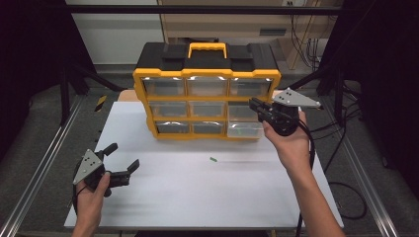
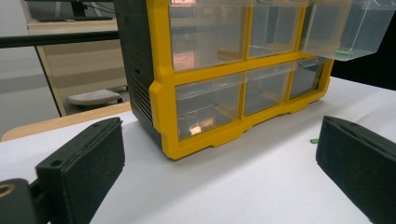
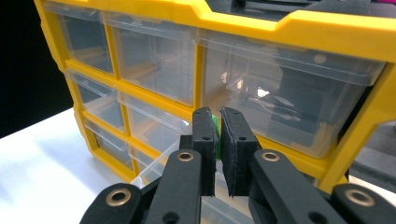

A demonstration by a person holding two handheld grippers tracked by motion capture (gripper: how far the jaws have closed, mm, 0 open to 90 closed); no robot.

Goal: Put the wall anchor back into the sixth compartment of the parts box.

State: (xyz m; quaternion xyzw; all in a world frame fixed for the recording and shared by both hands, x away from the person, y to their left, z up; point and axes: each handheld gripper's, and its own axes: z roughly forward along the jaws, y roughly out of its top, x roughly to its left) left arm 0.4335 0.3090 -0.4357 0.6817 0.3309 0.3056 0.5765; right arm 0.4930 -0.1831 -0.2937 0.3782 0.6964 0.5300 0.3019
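So in the high view there's a yellow-and-black organizer box (image 1: 206, 89) standing near the far edge of the white table (image 1: 197, 197), with a yellow handle on top and three rows of clear drawers. The bottom-right drawer (image 1: 244, 129) is pulled out toward the near edge. The right gripper (image 1: 261, 109) hovers just above that open drawer, over by the table's right side. A small green piece (image 1: 213, 159) lies loose on the table, a bit in front of the box. The left gripper (image 1: 123, 160) sits low near the near-left corner, jaws spread wide with nothing between them.

Left gripper view: same box (image 2: 210, 79) from low down, with both spread jaws at the bottom corners. The pulled-out drawer (image 2: 345, 28) has something green lying in it. One bottom-row drawer holds a small pale bit; can't tell what it is. The loose green piece (image 2: 314, 139) shows on the table.

Right gripper view: the right gripper (image 3: 218, 135) has its jaws nearly pressed together, pinching a small green part (image 3: 214, 122) right in front of the drawers, above the open drawer (image 3: 154, 170).
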